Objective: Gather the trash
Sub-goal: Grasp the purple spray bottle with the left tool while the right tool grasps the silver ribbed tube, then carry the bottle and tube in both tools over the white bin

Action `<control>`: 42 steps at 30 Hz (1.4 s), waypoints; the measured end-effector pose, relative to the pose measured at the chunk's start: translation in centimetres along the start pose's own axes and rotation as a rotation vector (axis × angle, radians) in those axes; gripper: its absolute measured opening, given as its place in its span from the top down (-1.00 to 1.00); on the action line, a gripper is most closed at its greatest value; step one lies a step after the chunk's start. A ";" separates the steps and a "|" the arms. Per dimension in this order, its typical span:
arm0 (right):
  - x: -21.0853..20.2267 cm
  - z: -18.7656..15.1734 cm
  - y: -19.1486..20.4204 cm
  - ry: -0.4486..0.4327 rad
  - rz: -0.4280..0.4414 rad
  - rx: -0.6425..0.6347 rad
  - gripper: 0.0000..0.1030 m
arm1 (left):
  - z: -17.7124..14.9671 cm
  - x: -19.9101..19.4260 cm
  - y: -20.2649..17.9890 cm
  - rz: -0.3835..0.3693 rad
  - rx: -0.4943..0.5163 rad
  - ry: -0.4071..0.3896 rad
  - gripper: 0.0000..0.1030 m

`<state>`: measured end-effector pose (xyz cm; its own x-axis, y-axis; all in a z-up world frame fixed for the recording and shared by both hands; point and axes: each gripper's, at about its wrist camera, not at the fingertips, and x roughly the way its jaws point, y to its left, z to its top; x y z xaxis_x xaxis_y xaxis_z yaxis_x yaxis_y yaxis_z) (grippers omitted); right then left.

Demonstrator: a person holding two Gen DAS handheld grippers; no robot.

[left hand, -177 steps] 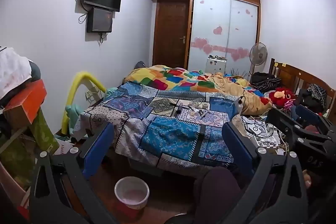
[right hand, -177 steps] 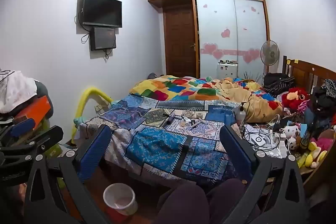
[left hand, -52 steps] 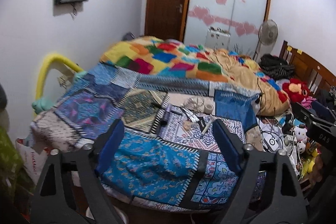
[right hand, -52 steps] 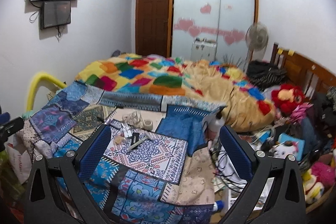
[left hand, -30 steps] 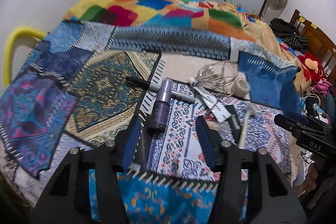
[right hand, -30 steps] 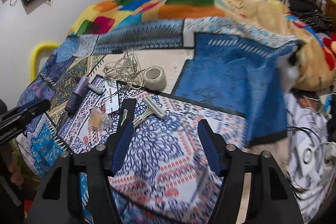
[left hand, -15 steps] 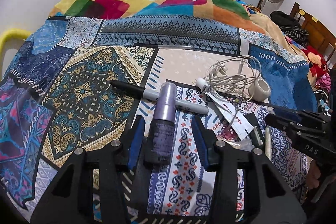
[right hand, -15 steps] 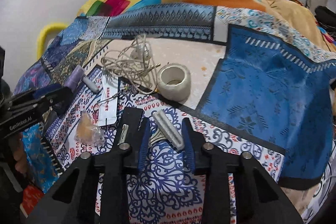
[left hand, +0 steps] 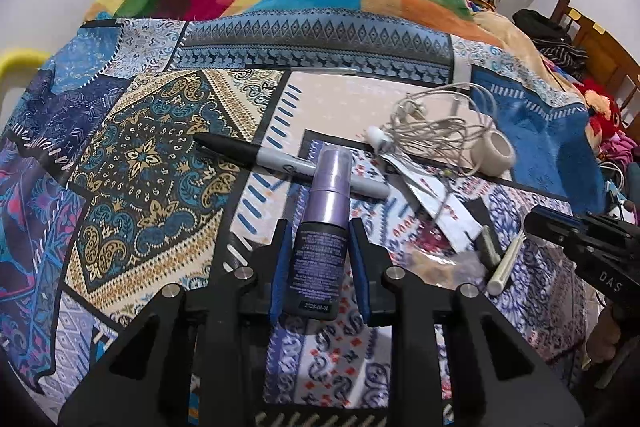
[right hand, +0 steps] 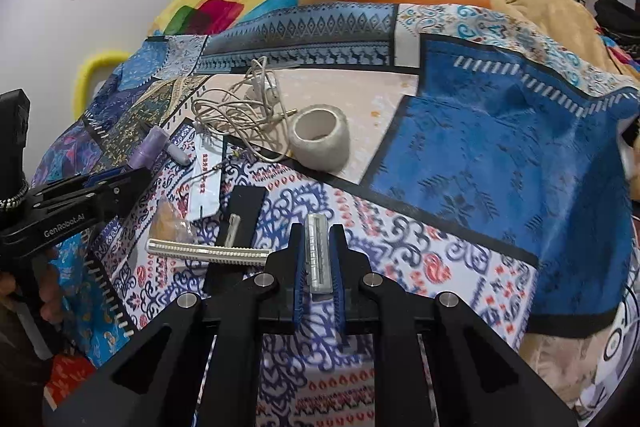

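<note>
Bedroom scene: a bed covered in a patchwork quilt (left hand: pixel 160 155) of blue, gold and floral panels, with small clutter strewn across its middle.

Collecting looks barely begun. No bin or bag is visible, and nearly everything lies on the quilt: a black marker (left hand: pixel 288 165), a tangle of white earphone cable (left hand: pixel 432 131), a roll of tape (left hand: pixel 494 153), a flat printed sachet (left hand: pixel 436 205), a crumpled clear wrapper (right hand: pixel 172 223) and a thin black strip (right hand: pixel 240 213).

The left gripper (left hand: pixel 318 259) has its blue pads pressed against both sides of a purple spray bottle (left hand: pixel 320 231), gripping the dark lower body while the cap points away, overlapping the marker. Whether the bottle has left the quilt is unclear.

The right gripper (right hand: pixel 318 259) is nearly closed, its pads clamping the head of a white disposable razor (right hand: pixel 318 253); the ribbed handle sticks out to the left over the quilt.

Judging from this, both pieces have yet to be carried off, and the other scraps remain to be gathered.
</note>
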<state>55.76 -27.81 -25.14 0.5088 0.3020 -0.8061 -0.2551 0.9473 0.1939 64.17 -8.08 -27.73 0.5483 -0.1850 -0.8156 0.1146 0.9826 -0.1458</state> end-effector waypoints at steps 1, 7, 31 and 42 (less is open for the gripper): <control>-0.3 -0.1 -0.1 -0.003 -0.006 0.007 0.79 | -0.1 -0.4 -0.3 -0.001 0.006 -0.002 0.46; -3.3 -0.1 0.2 -0.038 -0.050 0.018 0.79 | -0.6 -4.2 -1.4 -0.009 0.008 -0.041 0.46; -21.9 -1.1 9.9 -0.262 0.021 -0.046 0.79 | -6.4 -31.6 -1.7 0.039 -0.059 -0.337 0.46; -25.7 -4.2 17.1 -0.288 0.077 -0.142 0.79 | -13.5 -41.3 2.2 0.093 -0.136 -0.425 0.46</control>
<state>34.84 -19.81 -3.49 0.6900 0.4093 -0.5969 -0.4036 0.9022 0.1521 30.58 1.86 -1.98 0.8456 -0.0567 -0.5308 -0.0457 0.9830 -0.1778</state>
